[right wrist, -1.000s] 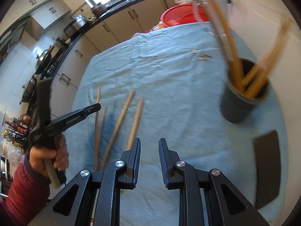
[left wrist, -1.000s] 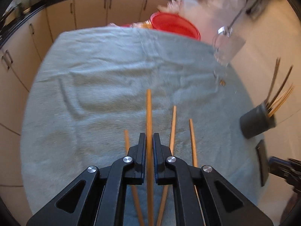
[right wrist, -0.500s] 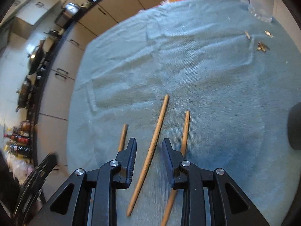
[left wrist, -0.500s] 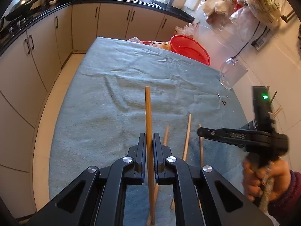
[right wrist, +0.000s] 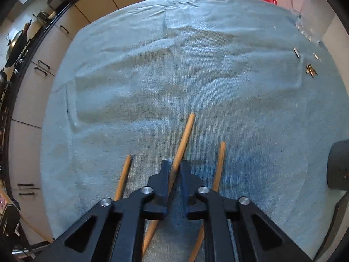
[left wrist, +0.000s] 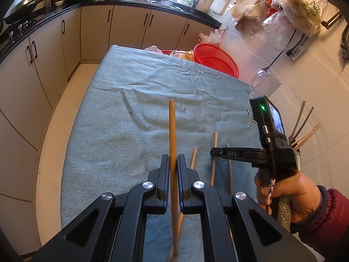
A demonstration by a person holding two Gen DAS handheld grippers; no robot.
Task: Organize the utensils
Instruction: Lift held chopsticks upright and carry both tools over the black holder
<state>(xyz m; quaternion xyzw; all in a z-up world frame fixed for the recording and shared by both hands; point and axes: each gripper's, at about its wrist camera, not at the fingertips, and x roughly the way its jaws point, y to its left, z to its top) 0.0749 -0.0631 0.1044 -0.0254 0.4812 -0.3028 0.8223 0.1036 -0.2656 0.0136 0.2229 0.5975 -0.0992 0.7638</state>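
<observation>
A: What's on the table?

B: A grey-blue cloth (right wrist: pixel 196 69), ribbed and nubbly like towelling, wrinkled toward the far end. On it lie round, smooth wooden chopsticks with blunt ends.

A: How many?

B: The right wrist view shows three: a short-looking one on the left (right wrist: pixel 123 176), a middle one (right wrist: pixel 184 135) lying aslant, and one on the right (right wrist: pixel 219 166). A fourth chopstick (left wrist: pixel 172 135) is in the left gripper (left wrist: pixel 173 163).

A: Held how?

B: Its jaws are pinched tight on the stick, which points up and away, its lower end running down past the black fingers, clear of the cloth.

A: And the right gripper (right wrist: pixel 174 170)?

B: Pointing steeply down at the cloth, jaws drawn nearly together on the middle chopstick, which crosses between them at a slant. From the left wrist view a hand (left wrist: pixel 288 194) in a dark red sleeve grips its handle.

A: Anything else?

B: A dark, matt cylindrical holder (right wrist: pixel 338 168) at the right edge; thin sticks (left wrist: pixel 303 131) fan out of it, four or five, hard to count. A red plastic basin (left wrist: pixel 216 56) sits past the far end of the table, one clear glass jug (left wrist: pixel 264 83) beside it, and a few small metal bits (right wrist: pixel 310 69) lie near the jug
</observation>
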